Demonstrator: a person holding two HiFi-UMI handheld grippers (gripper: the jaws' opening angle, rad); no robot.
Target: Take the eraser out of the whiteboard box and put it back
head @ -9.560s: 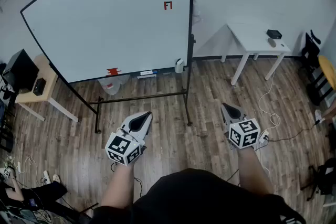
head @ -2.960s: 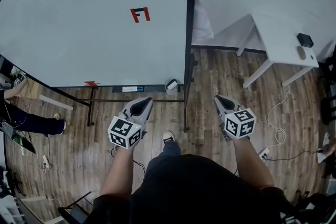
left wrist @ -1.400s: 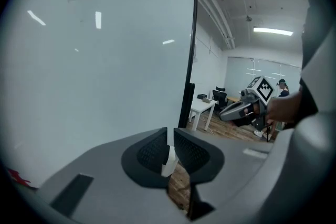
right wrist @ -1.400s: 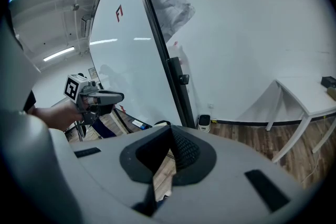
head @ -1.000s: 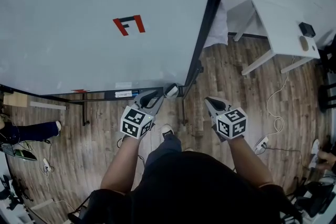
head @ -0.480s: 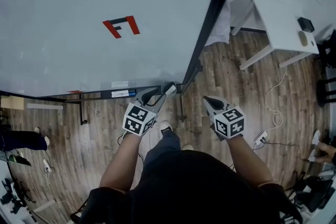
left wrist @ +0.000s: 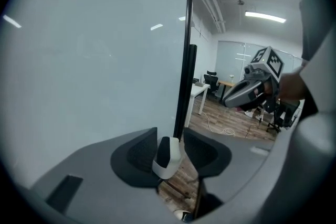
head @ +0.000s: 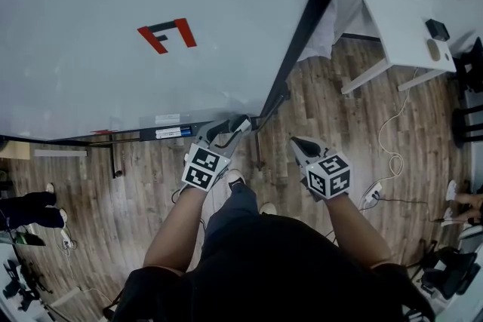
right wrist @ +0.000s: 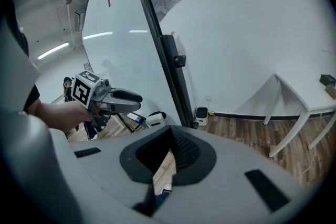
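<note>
Beside whiteboard [head: 113, 11], fingers of left gripper [left wrist: 169, 136] just opened around half-hidden eraser [left wrist: 166, 157], right gripper [right wrist: 169, 139] fingers closed, empty

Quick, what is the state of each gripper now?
Left gripper: open, jaws just opening, eraser between them.
Right gripper: shut, empty.

Both forearms reach forward, bare, each hand holding its gripper angled downward. The left gripper [head: 232, 127] is stretched further ahead; its jaws have just been opening and stand apart around the eraser [left wrist: 166, 157]. The right gripper [head: 299, 145] hangs back, its jaws together and empty.
</note>
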